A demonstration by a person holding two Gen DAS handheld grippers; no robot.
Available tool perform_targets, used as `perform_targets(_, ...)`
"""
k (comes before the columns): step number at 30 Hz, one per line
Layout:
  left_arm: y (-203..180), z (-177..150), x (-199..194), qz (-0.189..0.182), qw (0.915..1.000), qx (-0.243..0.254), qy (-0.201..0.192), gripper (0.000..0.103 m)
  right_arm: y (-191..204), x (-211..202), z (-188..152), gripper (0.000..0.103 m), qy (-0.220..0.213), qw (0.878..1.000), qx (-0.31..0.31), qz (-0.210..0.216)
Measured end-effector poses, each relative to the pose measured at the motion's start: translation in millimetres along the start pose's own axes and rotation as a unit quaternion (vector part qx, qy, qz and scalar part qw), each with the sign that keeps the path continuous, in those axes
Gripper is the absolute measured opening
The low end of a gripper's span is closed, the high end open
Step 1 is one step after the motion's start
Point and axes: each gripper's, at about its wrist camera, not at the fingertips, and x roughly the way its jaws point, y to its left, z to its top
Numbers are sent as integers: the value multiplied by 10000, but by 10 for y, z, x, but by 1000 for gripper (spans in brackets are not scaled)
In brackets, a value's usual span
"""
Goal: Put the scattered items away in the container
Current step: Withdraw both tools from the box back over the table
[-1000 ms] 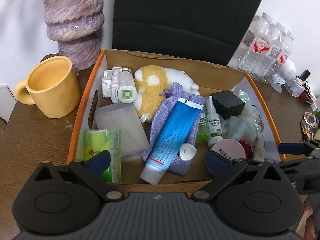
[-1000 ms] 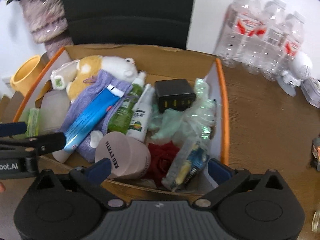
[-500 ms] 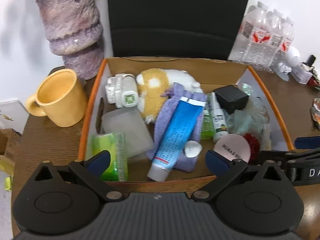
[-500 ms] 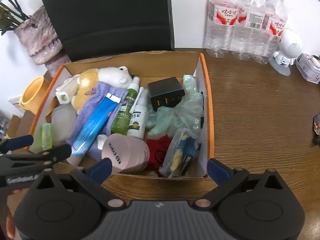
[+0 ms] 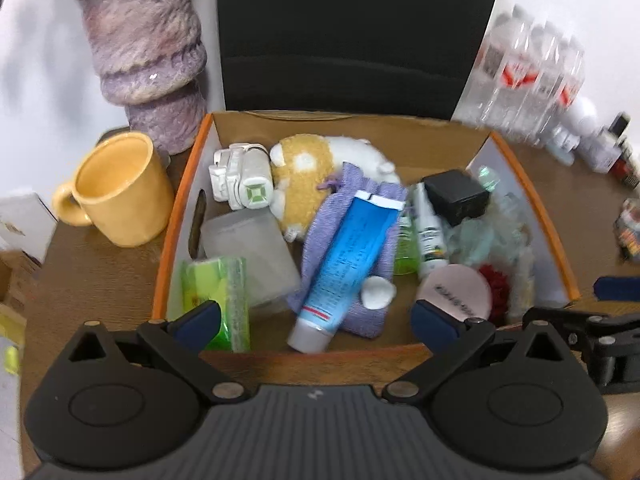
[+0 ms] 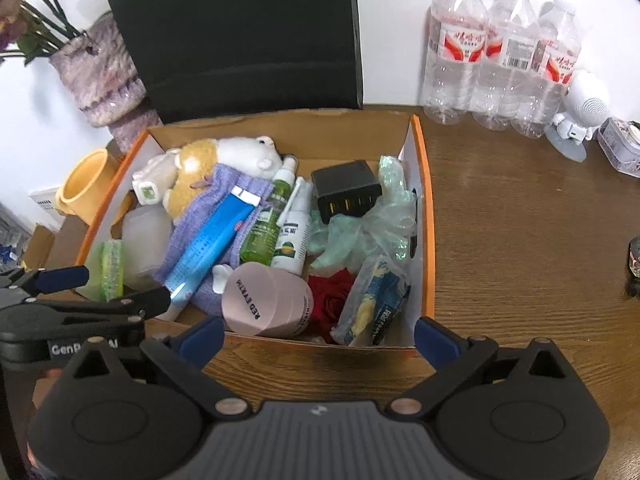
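An orange-edged cardboard box [image 5: 352, 130] [image 6: 425, 216] sits on the wooden table, full of items: a blue tube [image 5: 348, 256] [image 6: 208, 240] on a purple pouch, a plush toy [image 5: 308, 176], a black charger [image 6: 346, 192], spray bottles [image 6: 294, 232], a pink jar [image 6: 266, 304], a green packet [image 5: 218, 292]. My left gripper [image 5: 316, 320] is open and empty, held above the box's near wall. My right gripper [image 6: 318, 336] is open and empty, over the near wall too. Each gripper shows at the edge of the other's view.
A yellow mug [image 5: 116, 192] and a purple vase [image 5: 148, 48] stand left of the box. Three water bottles [image 6: 500, 52] and a white robot figure [image 6: 580, 112] stand at the back right. A black chair back [image 6: 236, 32] is behind the box. Small items [image 5: 630, 232] lie far right.
Both grippers have pulled back and risen from the box, so more of the table and the surroundings show. Both stay open and empty.
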Motion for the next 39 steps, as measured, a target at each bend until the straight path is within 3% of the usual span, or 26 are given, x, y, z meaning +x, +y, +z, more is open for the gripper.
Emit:
perform_targets(3,23,-137,-105,-216,9997,-116,13,103,-24,-180,-121,102,-203,9998,45,-26)
perform_targets(15,-211,-779,-1041,32,9989,267,-378,103,93,-873,-765,102,-263,9995,-148,-41)
perform_targets(23,-306,-1148,-1599,0,9972,258,-696,103,255,-1520,-1201,103,-671,9971,-347,-96)
perform_targets(39,-266,-1722,-1957,213,9949,260,-949,103,376,-1661,-1826,103,-670,9973,-308,-17)
